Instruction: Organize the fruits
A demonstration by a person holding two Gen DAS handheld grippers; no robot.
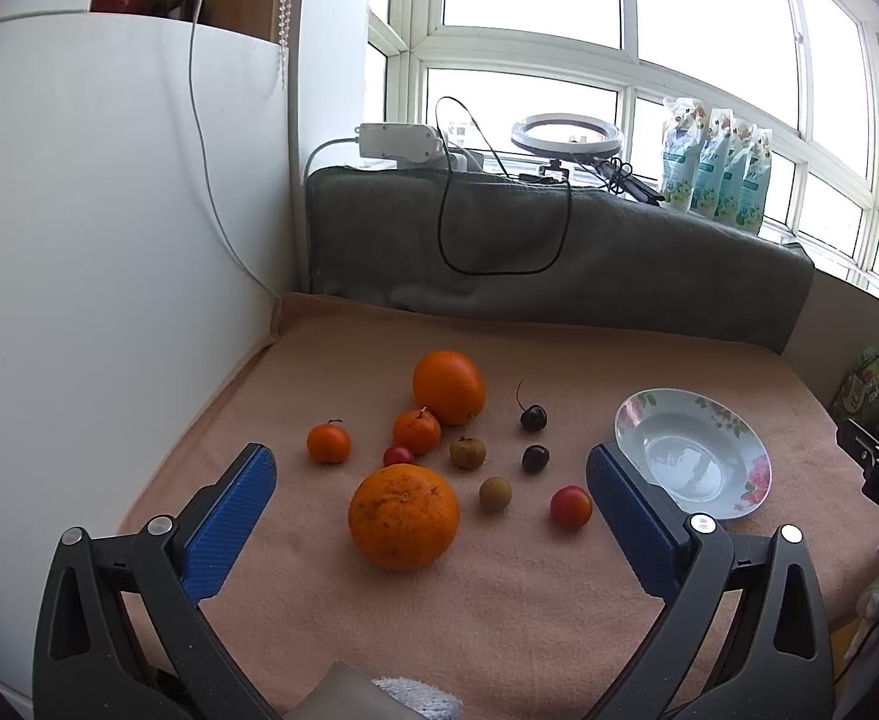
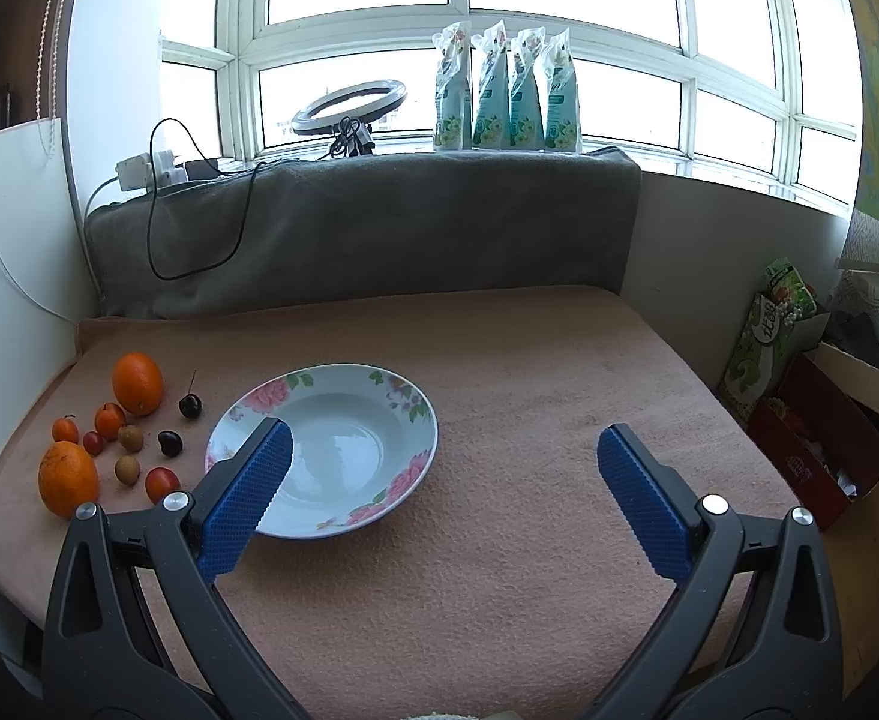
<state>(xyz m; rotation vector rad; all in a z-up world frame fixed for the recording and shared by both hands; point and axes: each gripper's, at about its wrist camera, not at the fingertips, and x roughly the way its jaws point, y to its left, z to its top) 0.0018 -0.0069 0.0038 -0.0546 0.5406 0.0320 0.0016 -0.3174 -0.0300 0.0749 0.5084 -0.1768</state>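
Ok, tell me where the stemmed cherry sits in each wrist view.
Left wrist view: the stemmed cherry lies mid-frame, right of the far orange.
Right wrist view: the stemmed cherry lies far left, between that orange and the plate.
Shared landmark: the floral plate.

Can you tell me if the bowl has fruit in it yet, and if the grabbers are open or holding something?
flowered bowl: empty, upright on the blanket
left hand-held gripper: open, holding nothing
right hand-held gripper: open, holding nothing
near big orange: loose on the blanket, not in the bowl
stemmed cherry: loose on the blanket
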